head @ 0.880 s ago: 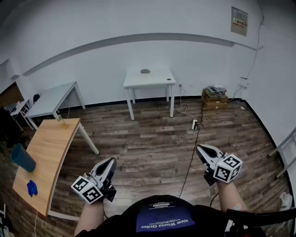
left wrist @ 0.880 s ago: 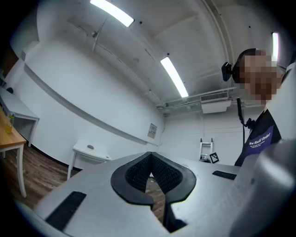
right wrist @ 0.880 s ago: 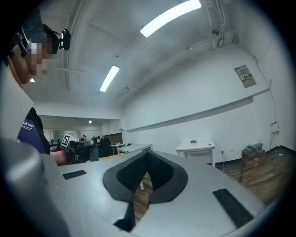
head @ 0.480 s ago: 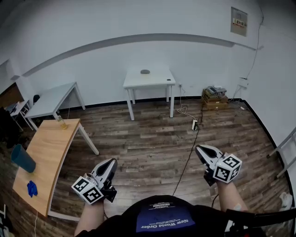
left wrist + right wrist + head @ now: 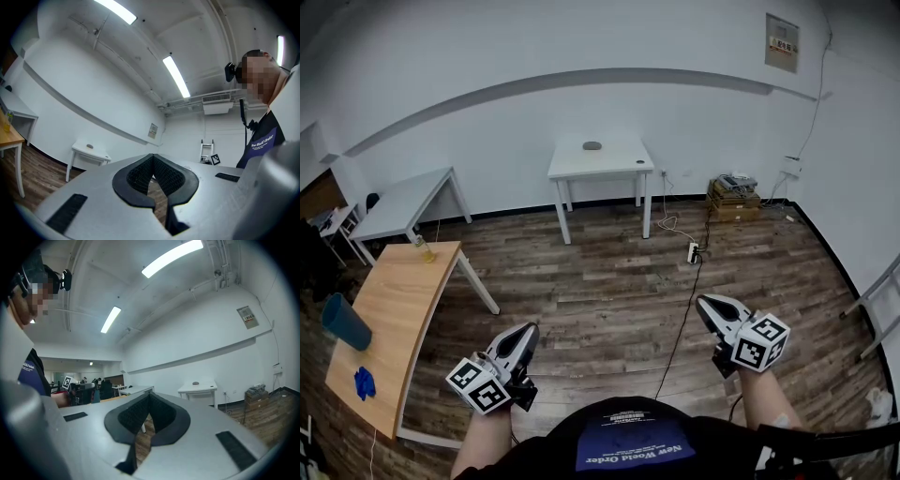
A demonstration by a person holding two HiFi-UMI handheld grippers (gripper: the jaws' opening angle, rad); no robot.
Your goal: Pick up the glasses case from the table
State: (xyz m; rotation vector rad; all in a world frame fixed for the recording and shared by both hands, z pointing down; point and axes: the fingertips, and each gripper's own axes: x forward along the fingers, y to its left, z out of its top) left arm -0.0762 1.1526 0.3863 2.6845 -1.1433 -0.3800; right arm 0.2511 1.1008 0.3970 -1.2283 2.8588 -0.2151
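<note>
Currently left gripper (image 5: 523, 330) and right gripper (image 5: 707, 304) both closed, empty. Presumed glasses case (image 5: 592, 145) on far white worktop (image 5: 602, 167), well apart. Walk closer first; open jaws before reaching.

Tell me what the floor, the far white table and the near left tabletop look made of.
Floor: brown grainy planks with slight sheen; wood or laminate, can't tell.
Far white table: smooth matte white top and legs, probably painted metal or laminate.
Near left tabletop: light wood or veneer, plain tan.
</note>
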